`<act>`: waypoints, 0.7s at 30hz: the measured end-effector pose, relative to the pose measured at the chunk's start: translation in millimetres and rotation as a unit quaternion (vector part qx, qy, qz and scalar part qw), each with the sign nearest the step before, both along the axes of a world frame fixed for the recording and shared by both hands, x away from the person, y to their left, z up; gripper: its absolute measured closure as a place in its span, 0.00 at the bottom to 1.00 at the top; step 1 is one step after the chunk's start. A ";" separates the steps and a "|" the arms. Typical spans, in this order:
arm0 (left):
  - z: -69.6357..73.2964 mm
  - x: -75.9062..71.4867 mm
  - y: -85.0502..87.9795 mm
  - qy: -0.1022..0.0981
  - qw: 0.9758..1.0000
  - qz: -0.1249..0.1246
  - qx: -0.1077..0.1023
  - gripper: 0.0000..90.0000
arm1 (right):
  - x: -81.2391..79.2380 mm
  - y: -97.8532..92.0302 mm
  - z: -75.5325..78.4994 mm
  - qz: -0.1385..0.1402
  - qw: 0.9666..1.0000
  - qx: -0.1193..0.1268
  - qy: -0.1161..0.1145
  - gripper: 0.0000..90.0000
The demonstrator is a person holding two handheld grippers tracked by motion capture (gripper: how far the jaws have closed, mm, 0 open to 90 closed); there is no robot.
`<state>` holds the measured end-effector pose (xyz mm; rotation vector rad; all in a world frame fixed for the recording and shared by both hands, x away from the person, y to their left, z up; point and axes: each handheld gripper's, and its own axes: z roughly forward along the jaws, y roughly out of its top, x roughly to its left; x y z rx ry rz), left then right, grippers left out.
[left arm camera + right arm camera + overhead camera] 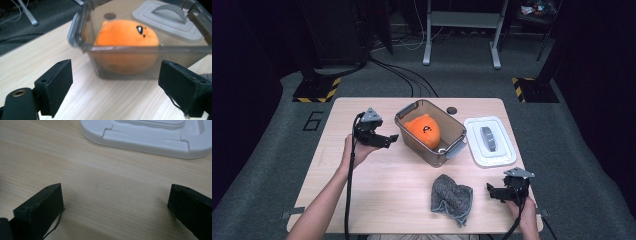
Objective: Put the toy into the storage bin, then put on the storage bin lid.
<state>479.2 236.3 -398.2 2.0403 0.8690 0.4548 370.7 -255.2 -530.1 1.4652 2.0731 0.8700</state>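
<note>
On the table (377, 175), the box (451, 146) sits at mid-far with the plush toy (423, 131) in it. The lid (489, 141) lies just right of the box, the cloth (452, 198) near of it. The left gripper (388, 140) is left of the box, the right gripper (490, 192) right of the cloth.

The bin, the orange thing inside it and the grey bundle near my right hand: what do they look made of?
Bin: smoky see-through hard plastic, glossy; the table shows through its walls. Orange thing: likely a plush toy, with a matte fuzzy surface, rounded shape and stitched-looking dark eye. Grey bundle: soft knit or fleece cloth, speckled and crumpled; the exact fabric is unclear.
</note>
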 end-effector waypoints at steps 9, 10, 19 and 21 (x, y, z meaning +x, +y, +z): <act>-24.0 -10.7 22.7 -0.006 0.999 0.034 0.011 0.09 | 0.6 0.0 0.4 -0.008 1.000 0.001 0.002 0.00; -26.8 -11.4 24.8 -0.005 0.999 0.037 0.014 0.09 | 1.2 -0.5 0.7 -0.006 1.000 0.000 0.004 0.00; -65.3 -10.7 42.0 0.025 0.997 0.075 0.022 0.05 | 8.8 -0.2 10.8 -0.004 1.000 0.010 0.006 0.01; -76.0 -9.1 45.9 0.036 0.996 0.081 0.023 0.04 | 12.3 -0.8 14.8 -0.002 1.000 0.008 0.005 0.01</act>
